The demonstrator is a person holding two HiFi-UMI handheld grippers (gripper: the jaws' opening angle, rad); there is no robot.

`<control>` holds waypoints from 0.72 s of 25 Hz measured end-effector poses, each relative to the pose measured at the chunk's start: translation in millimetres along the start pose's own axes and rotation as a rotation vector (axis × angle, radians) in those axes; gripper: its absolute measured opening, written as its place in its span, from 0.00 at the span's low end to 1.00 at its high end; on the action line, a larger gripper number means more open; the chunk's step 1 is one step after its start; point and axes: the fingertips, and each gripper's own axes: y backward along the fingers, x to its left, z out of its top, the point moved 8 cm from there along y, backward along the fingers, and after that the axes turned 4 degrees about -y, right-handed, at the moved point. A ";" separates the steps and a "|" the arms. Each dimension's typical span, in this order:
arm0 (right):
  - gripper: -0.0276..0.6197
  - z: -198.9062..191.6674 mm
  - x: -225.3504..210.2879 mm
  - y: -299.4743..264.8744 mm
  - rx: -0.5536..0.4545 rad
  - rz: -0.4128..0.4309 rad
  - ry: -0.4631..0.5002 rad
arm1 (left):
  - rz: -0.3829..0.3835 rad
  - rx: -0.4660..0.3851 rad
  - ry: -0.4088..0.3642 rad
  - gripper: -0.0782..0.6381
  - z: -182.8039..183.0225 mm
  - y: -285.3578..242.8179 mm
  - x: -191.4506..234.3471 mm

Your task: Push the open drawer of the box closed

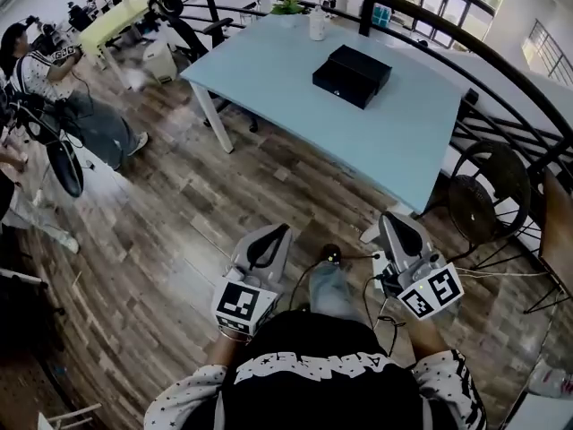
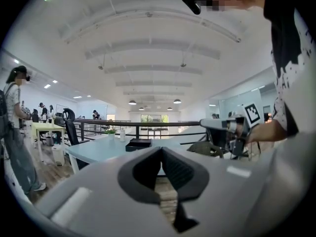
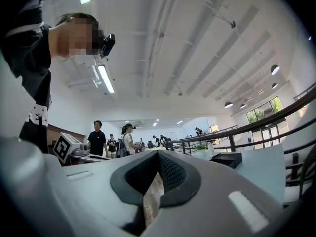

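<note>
The black box (image 1: 352, 75) is seen lying on the right half of a pale blue table (image 1: 286, 61), far from both grippers and well apart from them. Its drawer is judged to sit in the near-left face, where a lower lip seems to stand out a little from under the top. How far it is pulled out cannot be told at this range, and nothing of what it holds is shown. At the table's far edge a white bottle (image 1: 317, 22) and a small potted plant (image 1: 288, 7) are set close together; whether the bottle is filled cannot be made out. The left gripper (image 1: 282, 232) and the right gripper (image 1: 392, 219) are held near the body over the wooden floor (image 1: 179, 231), both pointed toward the table. In the left gripper view the pad tips (image 2: 161, 149) are seen brought together with nothing between them, and in the right gripper view the tips (image 3: 158, 154) are likewise pressed closed on nothing. The push has not yet been begun, so the approach to the table is taken to be the step in hand. It would be done well if shut tips were laid against the middle of the drawer front and driven straight along its travel. Since a light box may slide on the smooth top, its far side could be braced with the other gripper.
</note>
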 end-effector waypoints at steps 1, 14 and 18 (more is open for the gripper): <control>0.04 -0.3 -5.2 -9.9 0.002 0.015 -0.001 | 0.018 0.004 -0.003 0.11 0.7 -2.3 6.0; 0.04 -11.2 -73.2 -88.5 -0.002 0.098 -0.033 | 0.096 0.047 -0.019 0.11 -0.2 -67.5 44.0; 0.04 -14.8 -103.6 -101.1 -0.012 0.088 -0.040 | 0.093 0.052 -0.031 0.11 -0.4 -101.0 53.9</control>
